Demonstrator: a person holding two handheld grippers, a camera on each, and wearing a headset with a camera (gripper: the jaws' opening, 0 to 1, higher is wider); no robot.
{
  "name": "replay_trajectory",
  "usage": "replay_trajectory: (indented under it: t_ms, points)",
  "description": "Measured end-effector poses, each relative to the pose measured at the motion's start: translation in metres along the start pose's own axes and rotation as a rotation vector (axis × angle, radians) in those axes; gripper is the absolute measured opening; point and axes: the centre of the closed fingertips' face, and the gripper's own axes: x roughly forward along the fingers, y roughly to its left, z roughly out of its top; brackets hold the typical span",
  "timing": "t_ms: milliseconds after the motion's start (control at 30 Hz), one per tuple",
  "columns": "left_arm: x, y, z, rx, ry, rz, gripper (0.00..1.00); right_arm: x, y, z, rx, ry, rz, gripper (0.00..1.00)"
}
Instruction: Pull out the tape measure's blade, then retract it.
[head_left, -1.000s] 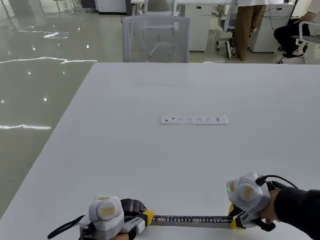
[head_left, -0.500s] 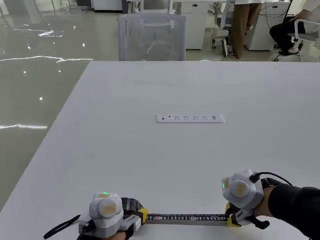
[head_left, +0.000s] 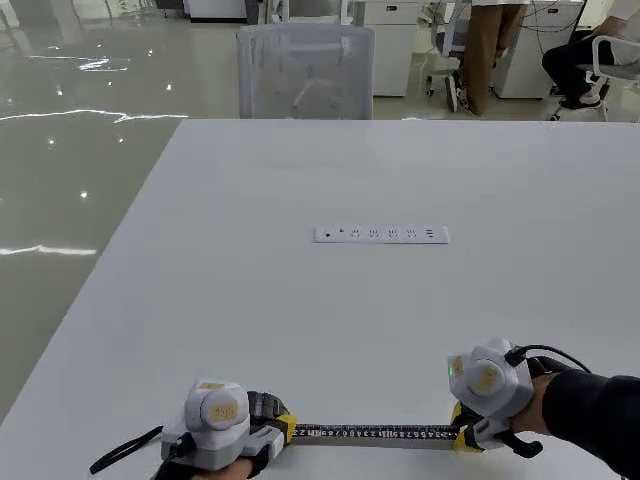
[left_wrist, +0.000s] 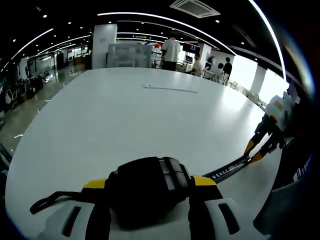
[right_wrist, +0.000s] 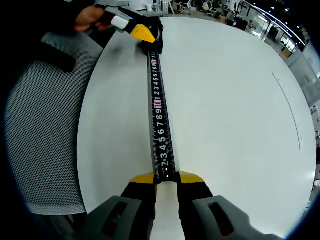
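Your left gripper (head_left: 275, 432) is clenched on the tape measure case (left_wrist: 150, 187), black with yellow trim, its two yellow-tipped jaws pressing the case from either side. Your right gripper (right_wrist: 166, 177) pinches the end of the blade (right_wrist: 160, 120) between its own yellow tips.

The blade is drawn out and runs straight from the case on the left to the right gripper. In the right gripper view you can read its black numerals from the tip: 2, 3, 4, 5, 6, 7, 8, 9, then a red-marked figure, then a second run of single digits toward the case. No brand can be read on the case or the blade.

All of this sits at the near edge of the white table (head_left: 300, 300), the blade lying parallel to that edge and just inside it. The case's black strap (head_left: 125, 455) trails off to the left. A grey mesh seat (right_wrist: 45, 150) sits just off the near edge. Beyond the blade the tabletop is bare as far as a white power strip (head_left: 381, 234) mid-table, with more open surface past it up to a chair (head_left: 305, 70) at the far edge.
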Motion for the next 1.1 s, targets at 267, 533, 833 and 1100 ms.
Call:
replay_trajectory:
  t_ms: [267, 533, 833, 1100]
  points:
    - [0.000, 0.000, 0.000, 0.007, 0.002, -0.006, 0.58, 0.002, 0.002, 0.009, -0.029, -0.012, 0.002, 0.12]
    - [0.000, 0.000, 0.001, 0.004, 0.003, -0.010, 0.58, 0.005, 0.003, 0.016, -0.037, -0.026, 0.003, 0.12]
    - [0.000, 0.000, 0.001, 0.001, 0.001, -0.014, 0.58, 0.007, 0.003, 0.023, -0.037, -0.035, 0.004, 0.12]
    - [0.000, 0.000, 0.001, -0.001, 0.002, -0.016, 0.59, 0.009, 0.003, 0.028, -0.042, -0.031, 0.004, 0.12]
